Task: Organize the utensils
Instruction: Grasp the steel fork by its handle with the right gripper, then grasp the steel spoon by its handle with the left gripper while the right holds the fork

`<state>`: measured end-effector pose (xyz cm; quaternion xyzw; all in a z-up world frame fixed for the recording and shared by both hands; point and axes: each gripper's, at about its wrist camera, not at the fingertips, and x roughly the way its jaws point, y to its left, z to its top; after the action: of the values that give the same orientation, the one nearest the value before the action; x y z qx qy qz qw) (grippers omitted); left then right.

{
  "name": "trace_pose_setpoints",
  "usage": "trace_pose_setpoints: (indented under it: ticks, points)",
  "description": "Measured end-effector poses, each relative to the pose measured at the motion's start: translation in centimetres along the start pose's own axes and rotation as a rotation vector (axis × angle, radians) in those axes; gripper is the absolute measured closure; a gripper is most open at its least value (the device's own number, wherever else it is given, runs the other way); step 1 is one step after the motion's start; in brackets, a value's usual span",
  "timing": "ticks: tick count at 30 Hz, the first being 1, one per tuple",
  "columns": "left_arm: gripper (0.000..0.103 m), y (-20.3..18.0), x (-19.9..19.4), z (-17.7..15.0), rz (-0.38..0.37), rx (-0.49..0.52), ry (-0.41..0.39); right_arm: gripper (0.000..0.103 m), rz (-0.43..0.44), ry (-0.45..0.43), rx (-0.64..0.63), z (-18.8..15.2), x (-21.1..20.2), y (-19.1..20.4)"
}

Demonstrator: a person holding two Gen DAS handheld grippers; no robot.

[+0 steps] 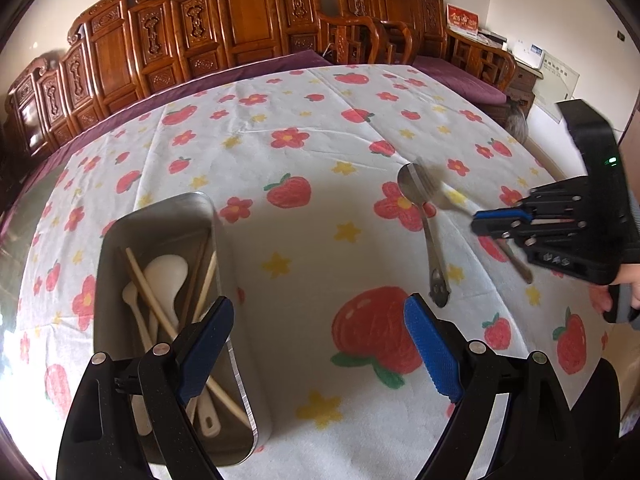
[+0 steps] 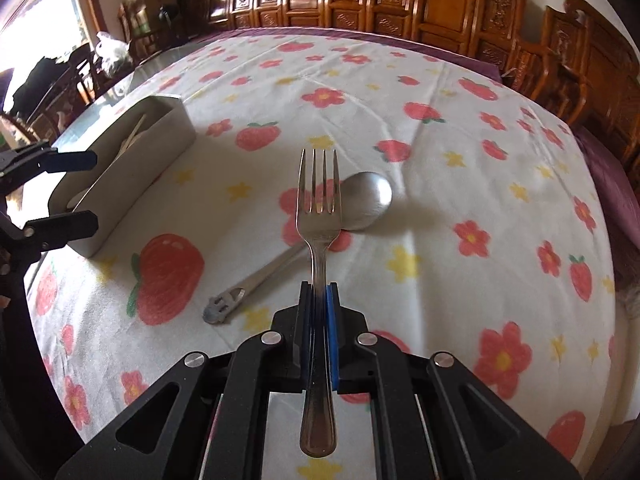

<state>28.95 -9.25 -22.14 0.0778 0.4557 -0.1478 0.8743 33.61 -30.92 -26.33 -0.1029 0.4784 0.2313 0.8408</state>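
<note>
My right gripper [image 2: 319, 292] is shut on a metal fork [image 2: 318, 200], held above the table with tines pointing away; it shows at the right of the left wrist view [image 1: 480, 226]. A metal spoon [image 1: 424, 224] lies on the strawberry tablecloth, under the fork in the right wrist view [image 2: 360, 200]. A metal tray [image 1: 224, 264] at the left holds white spoons and wooden chopsticks [image 1: 160, 300]; it shows in the right wrist view [image 2: 144, 168]. My left gripper [image 1: 320, 320] is open and empty, one finger over the tray's near end.
The round table [image 2: 440, 140] is covered by a white cloth with strawberries and flowers. Carved wooden chairs [image 1: 240, 24] stand close along the far side. The table edge drops off at the right [image 1: 552, 152].
</note>
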Motion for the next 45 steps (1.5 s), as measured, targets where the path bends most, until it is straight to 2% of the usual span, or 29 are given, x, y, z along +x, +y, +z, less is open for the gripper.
trace_pose_setpoints:
  ticks: [5,10,20,23,27,34,37,39,45]
  points:
    - [0.019,-1.5,1.5,1.0,-0.015,0.008,0.006,0.095,-0.055,-0.025,0.066,-1.6,-1.9,-3.3]
    - [0.019,-3.6,3.9,2.3,-0.029,0.020,0.018,0.094,-0.117,-0.008,0.116,-4.2,-2.5,-6.1]
    - [0.020,-7.1,8.7,4.4,-0.015,0.068,0.059,0.094,-0.131,0.010,0.153,-7.3,-1.7,-8.5]
    - [0.028,-7.7,10.0,5.0,-0.011,0.080,0.077,0.094,-0.126,0.002,0.149,-7.6,-1.8,-8.6]
    - [0.048,-8.5,11.3,5.5,-0.037,0.092,0.102,0.094,-0.120,-0.008,0.147,-7.9,-1.9,-8.7]
    - [0.067,-8.9,11.7,6.0,-0.053,0.082,0.092,0.094,-0.124,-0.022,0.141,-8.1,-2.0,-8.5]
    - [0.078,-8.7,11.7,6.1,-0.051,0.076,0.087,0.094,-0.123,-0.020,0.143,-8.1,-2.0,-8.6]
    - [0.098,-8.7,11.7,6.1,-0.059,0.078,0.097,0.094,-0.127,-0.017,0.143,-8.0,-2.0,-8.5]
    - [0.098,-8.2,11.2,5.6,-0.066,0.077,0.126,0.094,-0.129,-0.012,0.147,-8.1,-2.4,-7.9]
